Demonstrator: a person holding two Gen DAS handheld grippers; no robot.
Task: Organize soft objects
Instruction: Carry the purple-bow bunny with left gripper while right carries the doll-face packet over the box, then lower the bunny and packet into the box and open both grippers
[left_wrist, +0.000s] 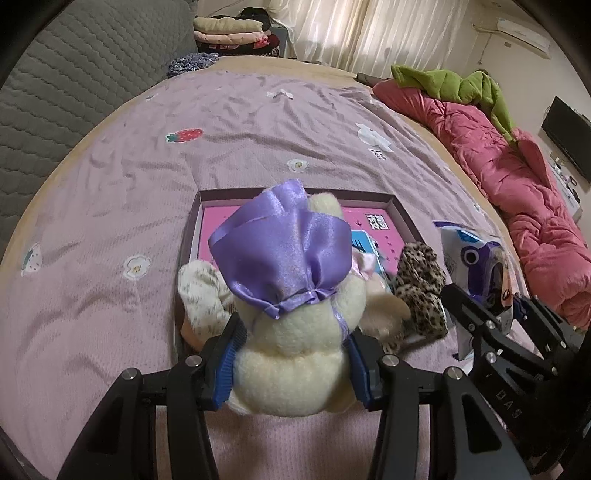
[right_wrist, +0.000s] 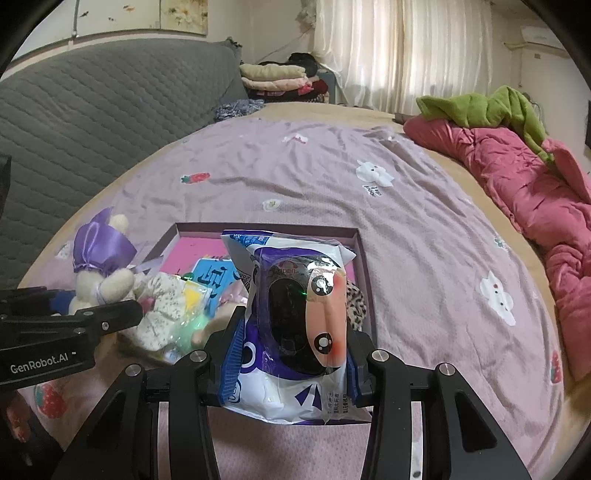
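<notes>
My left gripper (left_wrist: 291, 365) is shut on a cream plush rabbit (left_wrist: 295, 354) in a shiny purple dress (left_wrist: 284, 251), held above the near edge of a shallow box (left_wrist: 295, 195) with a pink floor. My right gripper (right_wrist: 293, 354) is shut on a white and purple wet-wipes pack (right_wrist: 295, 332) over the same box (right_wrist: 266, 227). In the box lie a leopard-print soft thing (left_wrist: 421, 291) and a speckled cream cloth toy (left_wrist: 201, 291). The rabbit (right_wrist: 99, 273) and left gripper (right_wrist: 92, 314) show at the left of the right wrist view. The wipes pack (left_wrist: 472, 258) shows at the right of the left wrist view.
The box lies on a lilac bedsheet (left_wrist: 240, 122) with cartoon prints. A pink quilt (left_wrist: 517, 177) and a green blanket (left_wrist: 458, 85) run along the right side. A grey quilted headboard (left_wrist: 74, 74) stands at the left, with folded clothes (left_wrist: 229, 31) behind.
</notes>
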